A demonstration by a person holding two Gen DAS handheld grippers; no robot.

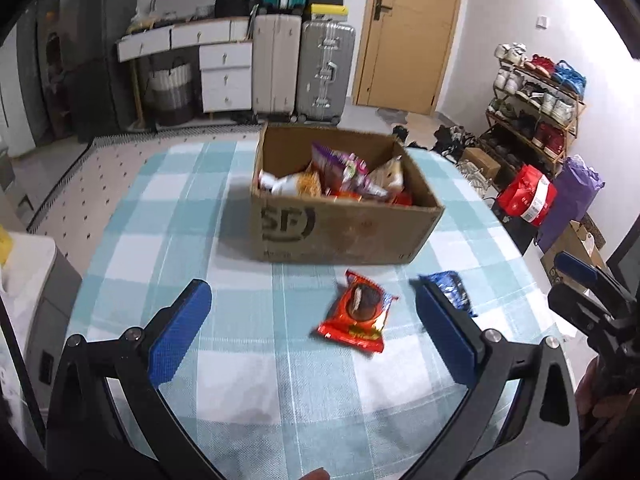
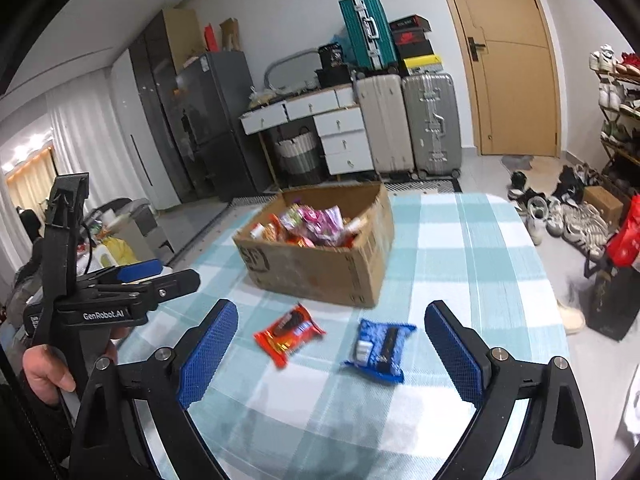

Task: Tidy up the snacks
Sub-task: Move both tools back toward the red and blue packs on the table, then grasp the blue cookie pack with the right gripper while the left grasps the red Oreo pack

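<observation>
A red snack packet [image 1: 358,312] [image 2: 290,332] and a blue snack packet [image 1: 452,292] [image 2: 380,350] lie flat on the checked tablecloth, in front of an open cardboard box [image 1: 340,236] [image 2: 320,270] that holds several snack bags. My left gripper [image 1: 312,292] is open above the cloth; the red packet lies just beyond and between its blue pads, untouched. My right gripper [image 2: 331,312] is open too, with both packets lying ahead of its fingers. Each gripper shows at the edge of the other's view: the right gripper [image 1: 568,286], the left gripper [image 2: 168,274].
The table [image 1: 180,208] has a rounded far edge. Behind it stand suitcases [image 1: 324,72], a white drawer unit [image 1: 224,76] and a wooden door [image 1: 408,32]. A shoe rack [image 1: 536,108], bags and loose shoes [image 2: 572,216] crowd the floor on the right. A hand [image 2: 44,372] holds the left gripper.
</observation>
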